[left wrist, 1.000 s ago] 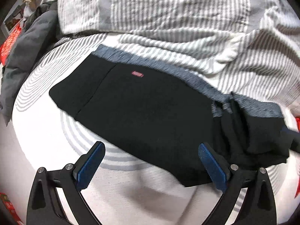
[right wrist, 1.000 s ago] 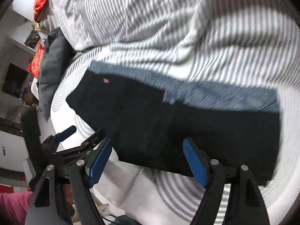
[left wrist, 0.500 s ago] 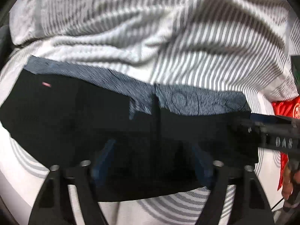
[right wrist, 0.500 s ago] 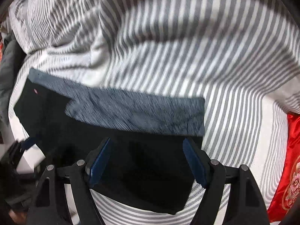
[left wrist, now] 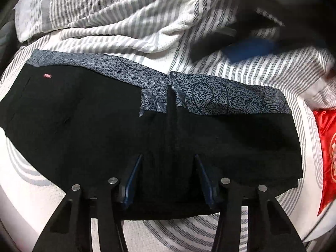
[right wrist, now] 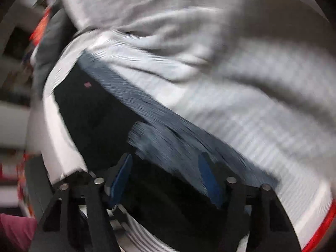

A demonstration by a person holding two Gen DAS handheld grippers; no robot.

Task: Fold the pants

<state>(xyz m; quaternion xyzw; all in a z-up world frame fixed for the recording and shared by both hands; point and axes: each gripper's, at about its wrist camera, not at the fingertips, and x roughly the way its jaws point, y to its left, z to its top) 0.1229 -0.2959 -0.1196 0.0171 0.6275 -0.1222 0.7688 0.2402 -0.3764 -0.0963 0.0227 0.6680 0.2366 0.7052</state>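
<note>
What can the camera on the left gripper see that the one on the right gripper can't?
Only the left wrist view, which is sharp, shows the leaf pattern on the trim, a red cushion, and the blurred right gripper.

Only the right wrist view, which is smeared by motion, shows a pink sleeve and a dark grey garment.

Both show the black pants, their small red label and the striped bedding. Each gripper's jaws have just been closing over the black cloth.

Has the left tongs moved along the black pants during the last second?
Yes. The left tongs moved from the pants' near edge, close to the small red label, toward the middle fold. Their jaws have just been closing, pants fabric between them.
</note>
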